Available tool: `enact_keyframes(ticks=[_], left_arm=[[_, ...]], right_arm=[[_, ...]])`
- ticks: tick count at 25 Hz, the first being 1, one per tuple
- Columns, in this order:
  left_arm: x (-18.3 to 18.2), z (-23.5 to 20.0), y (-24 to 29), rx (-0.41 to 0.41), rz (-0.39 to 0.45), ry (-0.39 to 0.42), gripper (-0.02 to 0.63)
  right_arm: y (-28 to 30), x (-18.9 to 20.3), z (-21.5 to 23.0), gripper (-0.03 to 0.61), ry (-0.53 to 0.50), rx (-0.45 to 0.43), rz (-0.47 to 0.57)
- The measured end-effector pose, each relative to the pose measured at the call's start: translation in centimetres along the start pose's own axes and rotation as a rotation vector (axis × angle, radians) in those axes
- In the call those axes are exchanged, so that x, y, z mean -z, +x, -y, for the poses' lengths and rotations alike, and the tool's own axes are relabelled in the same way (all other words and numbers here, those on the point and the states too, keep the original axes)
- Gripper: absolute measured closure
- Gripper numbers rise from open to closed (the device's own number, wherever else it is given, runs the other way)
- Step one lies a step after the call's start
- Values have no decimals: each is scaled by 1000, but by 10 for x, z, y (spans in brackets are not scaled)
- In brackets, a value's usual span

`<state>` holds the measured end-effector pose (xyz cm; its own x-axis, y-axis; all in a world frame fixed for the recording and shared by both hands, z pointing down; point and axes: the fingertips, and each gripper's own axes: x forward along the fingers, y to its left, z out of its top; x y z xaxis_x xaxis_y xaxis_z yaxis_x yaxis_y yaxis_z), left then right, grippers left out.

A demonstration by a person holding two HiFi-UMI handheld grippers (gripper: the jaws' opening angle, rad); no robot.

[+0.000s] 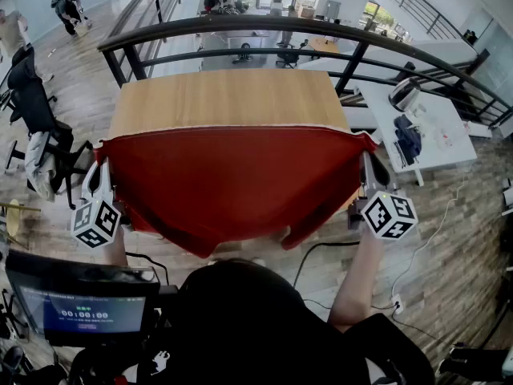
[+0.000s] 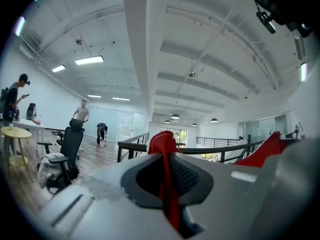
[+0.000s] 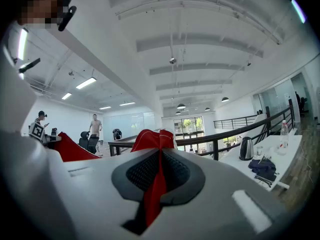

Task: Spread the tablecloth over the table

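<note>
Nearest, the left gripper (image 1: 102, 163) and the right gripper (image 1: 367, 167) each pinch a corner of the red tablecloth (image 1: 232, 183), stretched between them above the wooden table's (image 1: 228, 99) near side. Beyond are a dark railing (image 1: 321, 29), a white desk (image 1: 437, 135) and plank floor (image 1: 88, 79).

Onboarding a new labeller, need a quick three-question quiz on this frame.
1. True or false: the tablecloth covers the whole table top.
2. The left gripper is: A open and empty; B shut on the tablecloth; C shut on a mug.
3. What does the right gripper hold?
Key: 1 false, the far wood is bare; 2 B; 3 a corner of the tablecloth.
</note>
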<state>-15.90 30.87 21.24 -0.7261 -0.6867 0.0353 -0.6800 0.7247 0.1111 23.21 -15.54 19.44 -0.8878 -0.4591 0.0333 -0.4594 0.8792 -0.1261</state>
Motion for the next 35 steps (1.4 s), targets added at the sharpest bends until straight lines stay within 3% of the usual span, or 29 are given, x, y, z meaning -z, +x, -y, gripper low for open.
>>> enact_keyframes(ticks=[10, 24, 35], left_arm=[[6, 6, -1, -37, -10, 21, 600], [-15, 31, -2, -127, 35, 63, 600], [-44, 13, 38, -137, 75, 66, 600]], right_arm=[[3, 8, 12, 560, -15, -32, -21], [29, -6, 31, 551, 52, -170, 19], [71, -17, 32, 563, -1, -160, 44]])
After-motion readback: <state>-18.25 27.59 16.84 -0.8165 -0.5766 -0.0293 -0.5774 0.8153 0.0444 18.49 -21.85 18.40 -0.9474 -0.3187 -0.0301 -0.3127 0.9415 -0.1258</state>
